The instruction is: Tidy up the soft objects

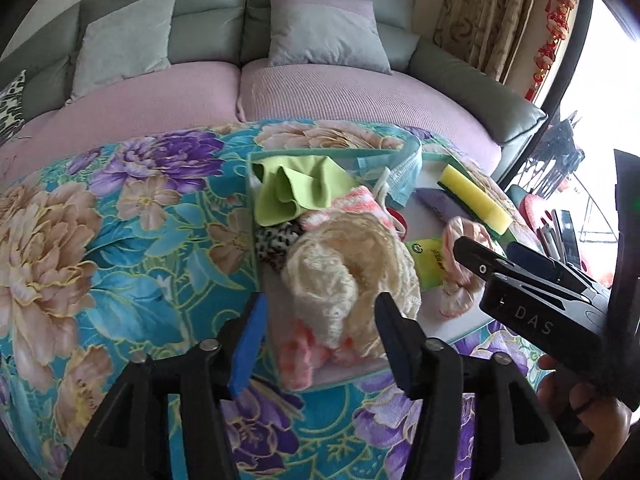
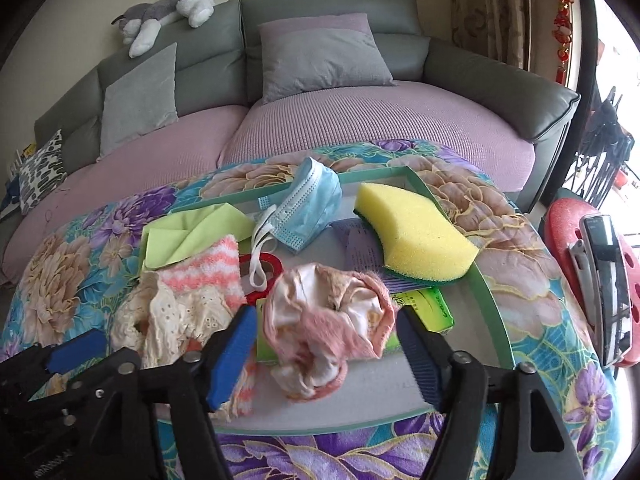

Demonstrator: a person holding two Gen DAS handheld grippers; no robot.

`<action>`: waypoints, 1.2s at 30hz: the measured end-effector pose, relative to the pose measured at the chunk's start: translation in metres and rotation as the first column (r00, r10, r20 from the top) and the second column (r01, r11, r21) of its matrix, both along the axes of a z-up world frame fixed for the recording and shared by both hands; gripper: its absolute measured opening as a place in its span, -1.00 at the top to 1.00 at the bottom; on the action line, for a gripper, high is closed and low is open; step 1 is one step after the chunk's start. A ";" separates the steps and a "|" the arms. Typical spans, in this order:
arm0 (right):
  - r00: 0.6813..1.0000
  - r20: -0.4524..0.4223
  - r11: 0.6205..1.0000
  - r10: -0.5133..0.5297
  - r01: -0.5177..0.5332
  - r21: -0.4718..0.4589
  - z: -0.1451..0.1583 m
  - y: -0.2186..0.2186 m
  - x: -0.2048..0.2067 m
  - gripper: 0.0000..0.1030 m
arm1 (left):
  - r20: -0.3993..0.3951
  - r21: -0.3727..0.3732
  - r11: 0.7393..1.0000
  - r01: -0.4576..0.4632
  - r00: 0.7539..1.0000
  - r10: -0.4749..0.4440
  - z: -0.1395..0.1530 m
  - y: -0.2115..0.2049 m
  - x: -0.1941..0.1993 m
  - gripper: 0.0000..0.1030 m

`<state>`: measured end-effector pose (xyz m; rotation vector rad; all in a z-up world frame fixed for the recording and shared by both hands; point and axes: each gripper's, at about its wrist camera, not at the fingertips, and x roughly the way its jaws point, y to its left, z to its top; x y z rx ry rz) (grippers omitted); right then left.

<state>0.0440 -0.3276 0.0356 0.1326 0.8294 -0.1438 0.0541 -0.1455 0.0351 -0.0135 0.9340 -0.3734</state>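
A green-rimmed tray point(image 2: 486, 288) on a floral blanket holds soft things: a pink satin cloth point(image 2: 328, 328), cream lace fabric point(image 1: 352, 276), a pink-striped fuzzy sock point(image 2: 208, 268), a lime cloth point(image 2: 188, 236), a blue face mask point(image 2: 308, 208) and a yellow sponge point(image 2: 416, 236). My right gripper point(image 2: 324, 356) is open, its fingers either side of the pink satin cloth. My left gripper point(image 1: 320, 344) is open, its fingers straddling the cream lace fabric at the tray's near left corner. The right gripper also shows in the left wrist view point(image 1: 476, 256), over the pink cloth.
A green packet point(image 2: 424, 308) and a purple card point(image 2: 360, 248) lie in the tray under the soft things. A grey sofa point(image 2: 320, 120) with pillows stands behind the blanket. A red stool point(image 2: 580, 272) with tools stands at the right.
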 end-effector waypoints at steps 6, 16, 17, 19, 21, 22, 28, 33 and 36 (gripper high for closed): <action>1.000 0.024 1.000 -0.003 0.003 0.012 0.010 0.009 -0.012 -1.00 | 0.056 0.032 0.997 -0.074 0.996 0.072 0.011 0.019 -0.007 -0.85; 1.000 -0.028 1.000 0.007 -0.007 0.006 0.005 0.029 -0.039 -1.00 | 0.105 0.115 0.954 -0.277 0.958 0.265 0.006 0.076 -0.020 -0.93; 0.999 -0.037 1.000 0.016 -0.016 0.002 0.004 0.034 -0.043 -1.00 | 0.103 0.116 0.952 -0.284 0.956 0.273 0.005 0.080 -0.022 -0.93; 0.998 -0.050 1.000 0.027 -0.028 -0.013 0.001 0.041 -0.048 -1.00 | 0.084 0.114 0.951 -0.288 0.956 0.280 0.001 0.089 -0.027 -0.93; 0.997 -0.065 0.999 0.044 -0.045 -0.018 -0.002 0.049 -0.054 -1.00 | 0.060 0.114 0.952 -0.283 0.959 0.277 -0.005 0.091 -0.030 -0.93; 0.996 -0.071 0.999 0.049 -0.051 -0.019 -0.004 0.052 -0.057 -1.00 | 0.048 0.113 0.953 -0.280 0.960 0.277 -0.007 0.093 -0.033 -0.93; 0.991 -0.102 0.996 0.082 -0.086 -0.033 -0.014 0.072 -0.067 -1.00 | 0.002 0.133 0.955 -0.264 0.964 0.266 -0.017 0.098 -0.049 -0.93; 0.992 -0.096 0.995 0.086 -0.090 -0.038 -0.014 0.075 -0.064 -1.00 | -0.005 0.165 0.947 -0.277 0.959 0.282 -0.023 0.100 -0.052 -0.93; 0.992 -0.095 0.996 0.082 -0.085 -0.033 -0.015 0.073 -0.062 -1.00 | 0.003 0.179 0.941 -0.286 0.957 0.291 -0.024 0.100 -0.051 -0.93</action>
